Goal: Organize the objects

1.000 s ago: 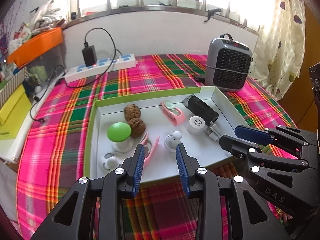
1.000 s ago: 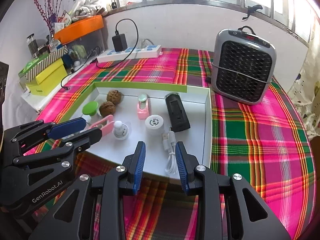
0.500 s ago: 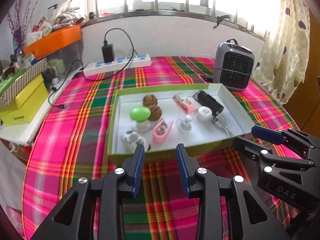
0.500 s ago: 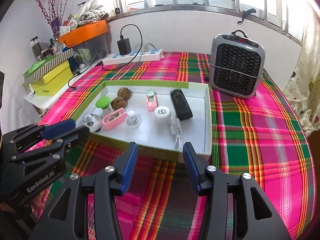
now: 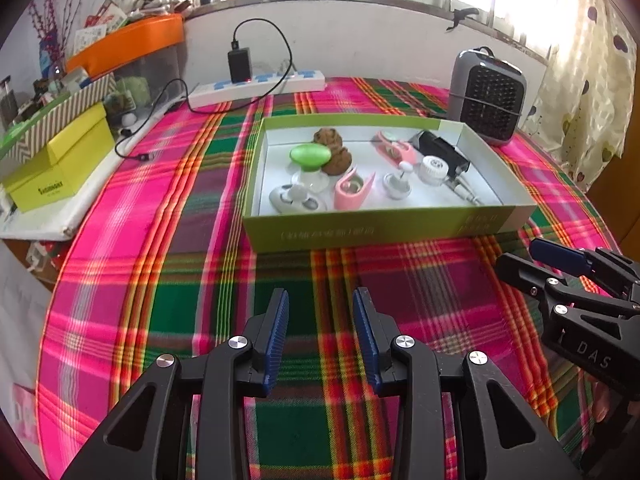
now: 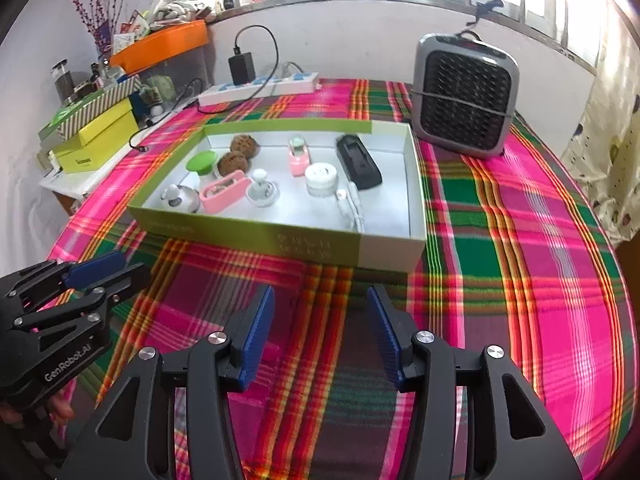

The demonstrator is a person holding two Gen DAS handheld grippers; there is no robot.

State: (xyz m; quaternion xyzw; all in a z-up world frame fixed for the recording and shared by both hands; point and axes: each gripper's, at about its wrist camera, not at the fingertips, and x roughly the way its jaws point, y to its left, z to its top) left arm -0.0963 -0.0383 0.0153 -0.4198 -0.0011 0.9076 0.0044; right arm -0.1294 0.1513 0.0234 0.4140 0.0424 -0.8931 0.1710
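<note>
Reviewing the left wrist view first: the left gripper (image 5: 320, 312) hangs above bare plaid cloth, its blue-padded jaws apart and holding nothing. Against the views of half a second and a second ago it has drawn back from over the shallow green-walled cardboard tray (image 5: 376, 230), which now sits well ahead of the fingertips. Inside the tray lie two brown walnuts (image 5: 332, 148), a green-capped clear jar (image 5: 310, 158), a pink plastic clip (image 5: 353, 189), a white round cap (image 5: 432, 166), a black rectangular device (image 5: 442, 150) and a white cable (image 5: 466, 194). The right gripper (image 5: 532, 258) shows at the right edge, clear of the tray.

Right wrist view: the right gripper (image 6: 320, 308) also stands back from the tray (image 6: 280, 240), its jaws wider apart than a second ago and empty. The left gripper (image 6: 108, 270) sits low at the left.

Judgement: with every small object inside the tray and both tools withdrawn and empty, the organizing appears complete or near complete.

Surface and room: a round table under pink, green and red plaid cloth (image 6: 520, 240); a grey grilled desk heater (image 6: 466, 98) just behind the tray; a white power strip (image 6: 260, 88) with a black charger plugged in; yellow cardboard boxes (image 6: 96, 140) and an orange bin (image 6: 160, 46) at the left; barred windows behind
</note>
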